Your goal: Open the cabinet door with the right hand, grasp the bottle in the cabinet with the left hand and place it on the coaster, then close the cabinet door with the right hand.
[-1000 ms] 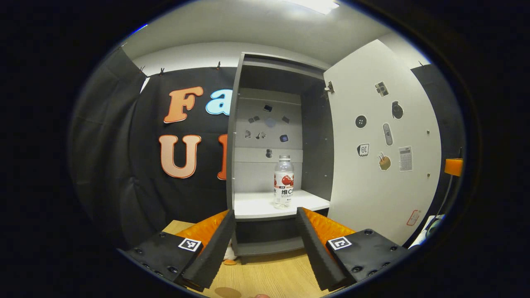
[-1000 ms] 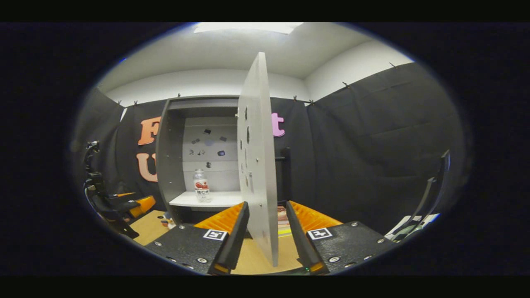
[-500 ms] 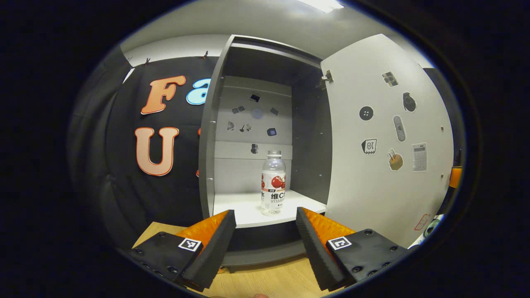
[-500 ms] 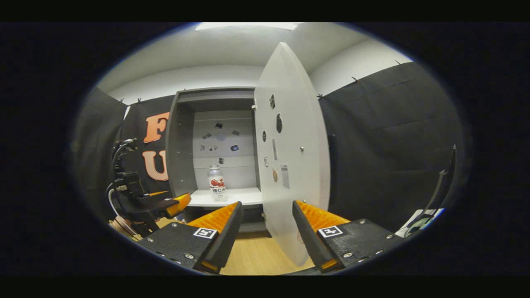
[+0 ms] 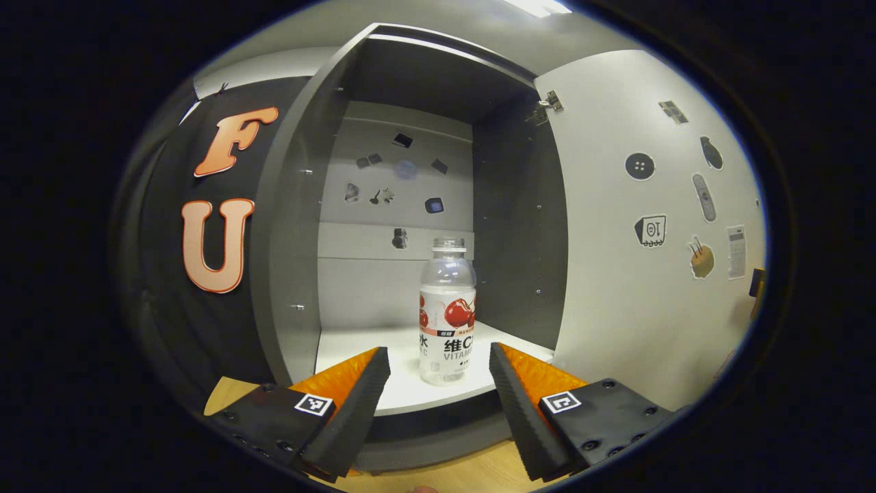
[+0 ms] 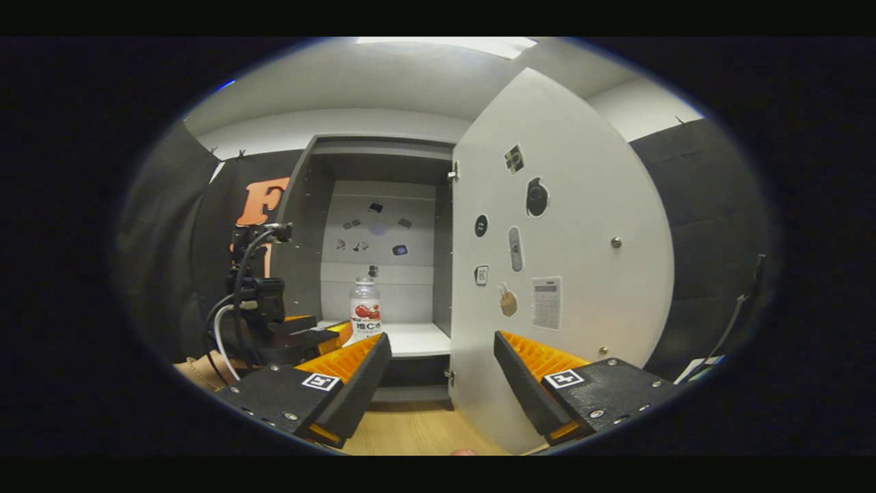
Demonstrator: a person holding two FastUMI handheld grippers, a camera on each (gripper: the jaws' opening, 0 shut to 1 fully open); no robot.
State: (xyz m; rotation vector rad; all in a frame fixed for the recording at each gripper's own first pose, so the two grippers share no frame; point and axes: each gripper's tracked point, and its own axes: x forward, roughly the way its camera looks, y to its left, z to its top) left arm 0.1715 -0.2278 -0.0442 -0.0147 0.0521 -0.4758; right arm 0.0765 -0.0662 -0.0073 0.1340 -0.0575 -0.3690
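A clear bottle [image 5: 446, 311] with a red fruit label stands upright on the white shelf [image 5: 356, 356] of the grey cabinet [image 5: 287, 226]. The white cabinet door [image 5: 636, 274] hangs wide open on the right, hinged at its top corner. My left gripper [image 5: 438, 352] is open just in front of the shelf edge, and the bottle stands a little beyond its fingertips, in line with the gap. In the right gripper view my right gripper [image 6: 441, 339] is open and holds nothing. Its right finger is in front of the door [image 6: 561, 274]. The bottle [image 6: 365, 315] and the left gripper [image 6: 294, 335] are at the left.
Stickers dot the door's inner face [image 6: 537, 198] and the cabinet's back wall [image 5: 404, 171]. A wooden tabletop [image 6: 410, 431] lies below the cabinet. Cables [image 6: 226, 322] hang off the left gripper. A thin dark stand [image 6: 742, 308] leans at the far right.
The door has swung from edge-on between the right fingers to wide open, and the right gripper has come off its edge. The left gripper has moved in towards the shelf and the bottle.
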